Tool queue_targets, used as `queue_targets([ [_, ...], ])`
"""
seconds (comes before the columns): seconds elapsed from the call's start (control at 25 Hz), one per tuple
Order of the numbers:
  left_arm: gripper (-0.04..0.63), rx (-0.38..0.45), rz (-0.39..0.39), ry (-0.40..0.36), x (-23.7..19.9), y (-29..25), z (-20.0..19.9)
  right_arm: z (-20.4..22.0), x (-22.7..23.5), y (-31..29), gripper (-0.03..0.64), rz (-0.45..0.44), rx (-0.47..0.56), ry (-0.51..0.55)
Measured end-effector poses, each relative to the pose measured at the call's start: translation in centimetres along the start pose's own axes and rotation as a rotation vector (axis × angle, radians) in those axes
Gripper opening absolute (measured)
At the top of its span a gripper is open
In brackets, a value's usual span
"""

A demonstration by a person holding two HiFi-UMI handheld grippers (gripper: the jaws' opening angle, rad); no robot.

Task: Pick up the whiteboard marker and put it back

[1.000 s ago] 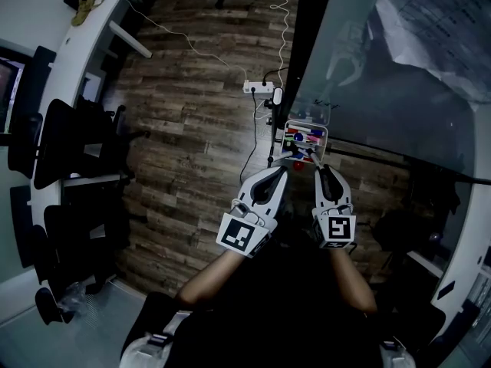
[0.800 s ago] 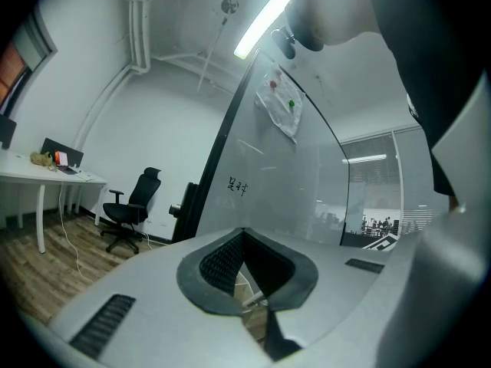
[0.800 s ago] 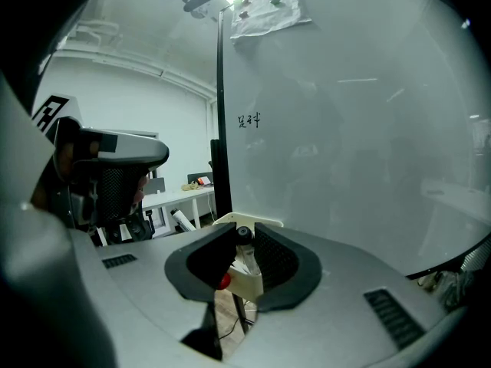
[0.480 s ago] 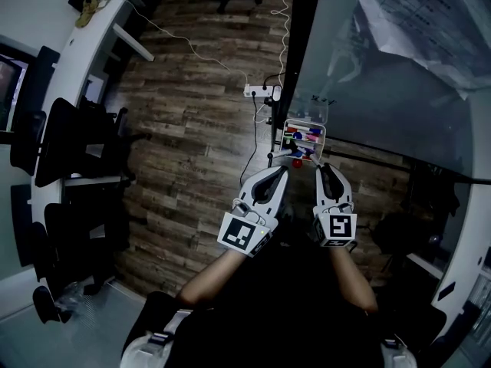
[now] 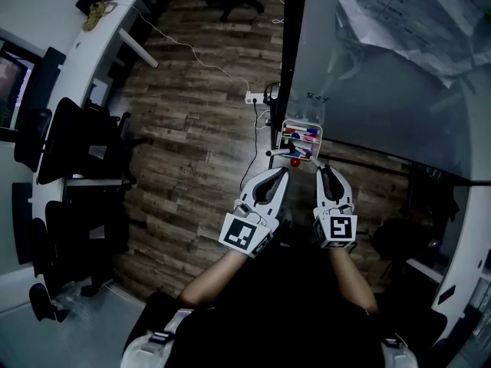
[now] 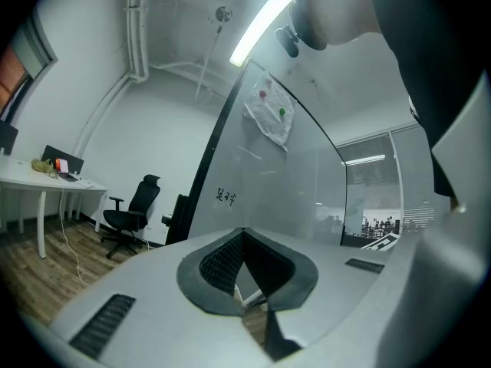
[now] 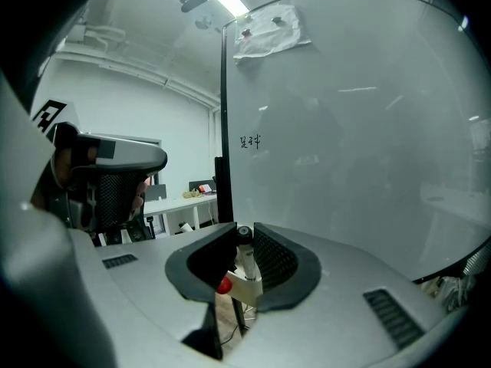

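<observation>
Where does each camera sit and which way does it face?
Head view: on head, facing steeply down at marker tray and floor; forearms, left gripper, right gripper show.
Left gripper view: along shut jaws, up at whiteboard.
Right gripper view: toward whiteboard, jaws on marker; left gripper at left.
Shared: both gripper views show the board's writing.

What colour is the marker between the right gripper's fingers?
The whiteboard marker has a whitish barrel and a black end; the right gripper view shows it best.

White whiteboard marker (image 7: 247, 262), seemingly dark-capped, upright between the right tongs (image 7: 245, 228).
</observation>
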State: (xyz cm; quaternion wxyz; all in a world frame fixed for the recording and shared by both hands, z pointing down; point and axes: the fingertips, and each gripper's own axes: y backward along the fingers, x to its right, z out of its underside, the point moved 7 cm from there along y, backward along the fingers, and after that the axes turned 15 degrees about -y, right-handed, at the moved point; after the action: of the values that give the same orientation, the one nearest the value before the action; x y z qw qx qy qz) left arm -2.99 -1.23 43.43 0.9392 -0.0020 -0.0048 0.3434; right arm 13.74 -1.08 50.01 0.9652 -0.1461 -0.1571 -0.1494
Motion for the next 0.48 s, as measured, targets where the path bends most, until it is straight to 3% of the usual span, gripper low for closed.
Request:
queue_targets([
  [0.48,0.008,0.026,-0.022,-0.025,1.3,0.9,-1.1,-1.1,-0.4,2.1,0.077,-0.022,0.030,0.026],
])
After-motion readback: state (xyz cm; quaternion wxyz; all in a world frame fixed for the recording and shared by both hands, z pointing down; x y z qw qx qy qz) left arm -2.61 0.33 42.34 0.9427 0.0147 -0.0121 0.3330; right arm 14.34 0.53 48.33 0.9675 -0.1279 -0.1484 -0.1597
